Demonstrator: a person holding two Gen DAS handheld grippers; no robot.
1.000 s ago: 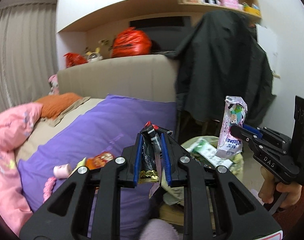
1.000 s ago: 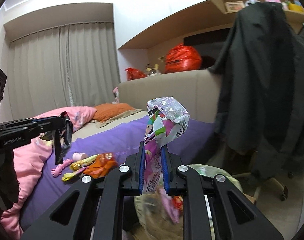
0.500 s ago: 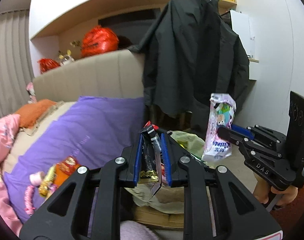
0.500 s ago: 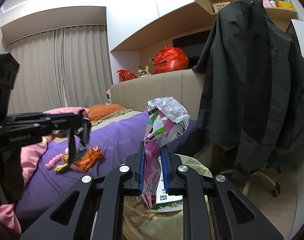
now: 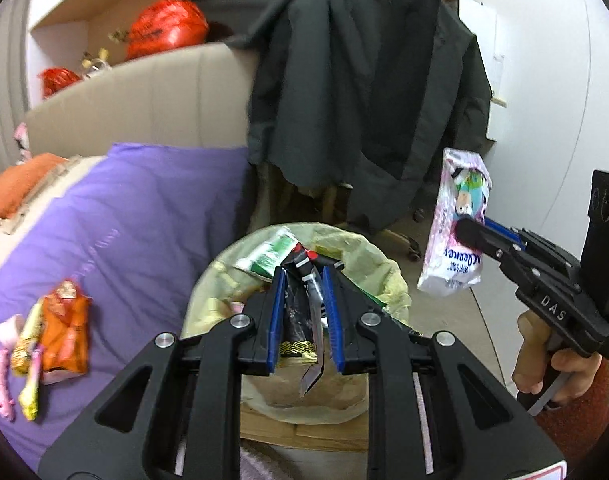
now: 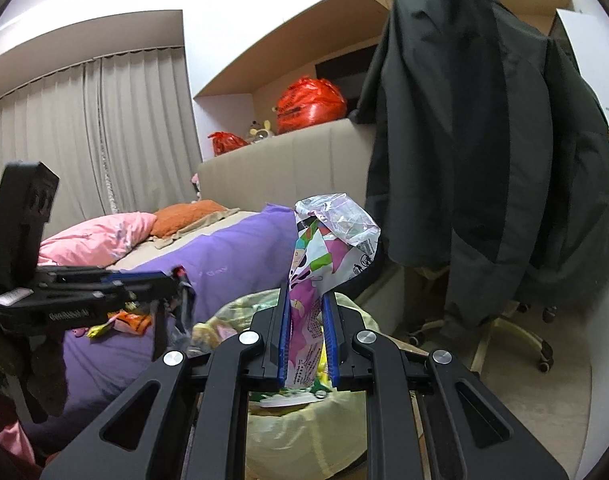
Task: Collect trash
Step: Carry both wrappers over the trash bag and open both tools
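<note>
My left gripper (image 5: 304,280) is shut on a black and silver wrapper (image 5: 304,316) and holds it just above the trash bin (image 5: 388,276), which is lined with a pale yellow bag and holds other litter. My right gripper (image 6: 307,304) is shut on a pink and white snack packet (image 6: 324,248), also over the bin (image 6: 304,436). In the left wrist view the right gripper (image 5: 468,232) holds that packet (image 5: 456,232) to the right of the bin. In the right wrist view the left gripper (image 6: 176,280) is at the left with its wrapper hanging.
Orange and yellow wrappers (image 5: 60,328) and pink items (image 5: 4,360) lie on the purple bed cover (image 5: 144,220). A dark coat (image 5: 364,100) hangs on a wheeled chair (image 6: 504,336) behind the bin. Red bags (image 5: 164,28) sit on the headboard ledge.
Both grippers have swung right from over the bed and down toward the bin, still holding their wrappers. The bin now sits directly under both grippers.
</note>
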